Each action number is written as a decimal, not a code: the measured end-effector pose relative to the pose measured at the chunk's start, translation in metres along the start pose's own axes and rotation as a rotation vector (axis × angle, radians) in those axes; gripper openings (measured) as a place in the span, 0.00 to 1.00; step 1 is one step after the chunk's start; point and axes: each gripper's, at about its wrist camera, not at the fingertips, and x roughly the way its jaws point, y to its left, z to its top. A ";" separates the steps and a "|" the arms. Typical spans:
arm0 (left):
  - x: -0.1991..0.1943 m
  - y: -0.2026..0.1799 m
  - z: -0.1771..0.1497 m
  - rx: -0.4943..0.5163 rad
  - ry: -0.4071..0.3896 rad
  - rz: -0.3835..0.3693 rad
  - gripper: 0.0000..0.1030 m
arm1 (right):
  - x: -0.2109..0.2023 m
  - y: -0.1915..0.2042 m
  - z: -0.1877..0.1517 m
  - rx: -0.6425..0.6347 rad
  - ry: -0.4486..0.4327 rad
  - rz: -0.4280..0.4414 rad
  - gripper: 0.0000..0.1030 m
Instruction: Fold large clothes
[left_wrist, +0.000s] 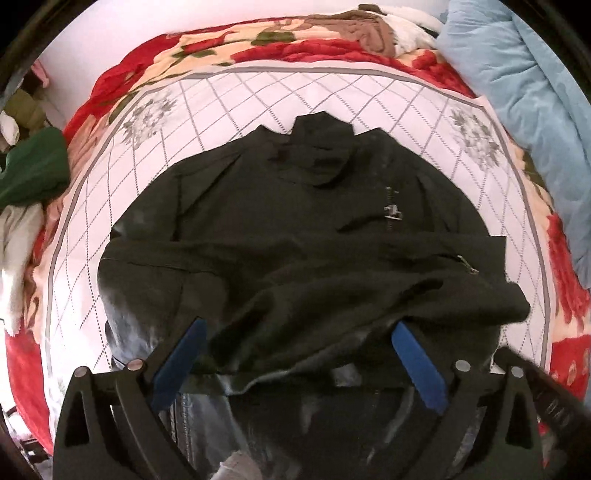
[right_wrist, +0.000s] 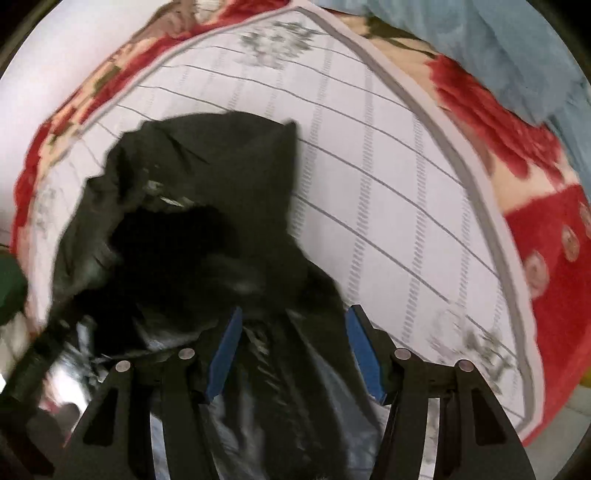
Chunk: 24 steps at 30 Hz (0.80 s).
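A large black jacket (left_wrist: 295, 236) lies on a white quilted mat (left_wrist: 258, 96), collar at the far side, both sleeves folded across its body. My left gripper (left_wrist: 299, 328) is open, its blue fingers (left_wrist: 184, 354) spread wide over the jacket's near hem. In the right wrist view the same jacket (right_wrist: 207, 236) lies left of centre, bunched, on the mat (right_wrist: 388, 192). My right gripper (right_wrist: 291, 317) is open, its blue fingers (right_wrist: 364, 350) spread over the jacket's near edge. Neither gripper pinches cloth.
The mat lies on a red floral blanket (left_wrist: 325, 50) covering the bed. A light blue duvet (left_wrist: 517, 77) is heaped at the far right. A green garment (left_wrist: 33, 166) and white cloth (left_wrist: 18, 258) lie at the left edge.
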 end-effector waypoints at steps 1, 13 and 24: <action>0.001 0.002 0.001 -0.005 0.004 0.013 1.00 | 0.000 0.006 0.005 -0.005 -0.001 0.022 0.59; 0.022 0.030 0.001 -0.092 0.079 0.021 1.00 | 0.026 0.041 0.053 0.017 0.080 0.278 0.59; 0.012 0.041 -0.014 -0.132 0.161 -0.001 1.00 | 0.035 0.013 0.063 0.318 0.158 0.530 0.59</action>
